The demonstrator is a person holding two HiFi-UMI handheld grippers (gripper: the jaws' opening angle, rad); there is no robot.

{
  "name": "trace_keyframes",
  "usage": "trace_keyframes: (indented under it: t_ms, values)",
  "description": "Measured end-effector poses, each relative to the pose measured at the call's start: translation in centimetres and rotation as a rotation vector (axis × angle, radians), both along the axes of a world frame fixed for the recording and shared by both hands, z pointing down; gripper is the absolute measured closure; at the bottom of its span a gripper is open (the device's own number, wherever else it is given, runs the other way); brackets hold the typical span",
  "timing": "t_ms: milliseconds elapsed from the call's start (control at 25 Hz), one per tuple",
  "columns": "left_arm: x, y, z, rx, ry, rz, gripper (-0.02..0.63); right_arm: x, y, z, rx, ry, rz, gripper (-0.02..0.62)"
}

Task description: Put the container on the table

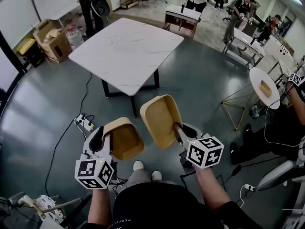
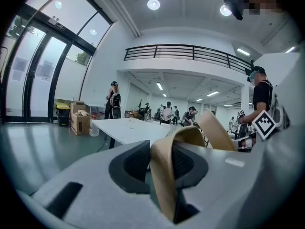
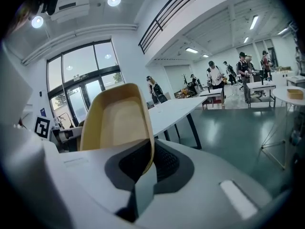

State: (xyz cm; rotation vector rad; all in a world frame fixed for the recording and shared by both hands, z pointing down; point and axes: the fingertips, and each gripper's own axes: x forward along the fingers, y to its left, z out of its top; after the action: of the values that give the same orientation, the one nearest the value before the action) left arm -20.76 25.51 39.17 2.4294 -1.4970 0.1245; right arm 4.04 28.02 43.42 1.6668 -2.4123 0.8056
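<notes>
Glossy grey floor [image 1: 52,113]; thin-walled tan rounded containers [image 1: 125,138] [image 1: 161,120] rim-pinched in left gripper [image 1: 105,136], right gripper [image 1: 177,129] jaws.

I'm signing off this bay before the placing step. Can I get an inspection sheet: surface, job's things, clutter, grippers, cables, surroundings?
Surface: white table, top bare, ahead of the person.
Job's things: left container and right container, both tan, held in the air short of the table.
Clutter: nothing seen on the table.
Grippers: left gripper shut on the left container's rim; right gripper shut on the right container's rim.
Cables: power strip and black cable on the floor by the table legs.
Surroundings: cardboard box at left; round side table bearing a third container; people beyond.
</notes>
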Motion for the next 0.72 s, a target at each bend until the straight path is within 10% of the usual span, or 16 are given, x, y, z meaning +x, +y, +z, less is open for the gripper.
trace_keyframes:
  t_ms: [720]
  values:
    - [-1.2, -7.0, 0.4, -0.063, 0.033, 0.069, 0.523, -3.3, -6.4, 0.9, -0.090, 0.018, 0.014, 0.581]
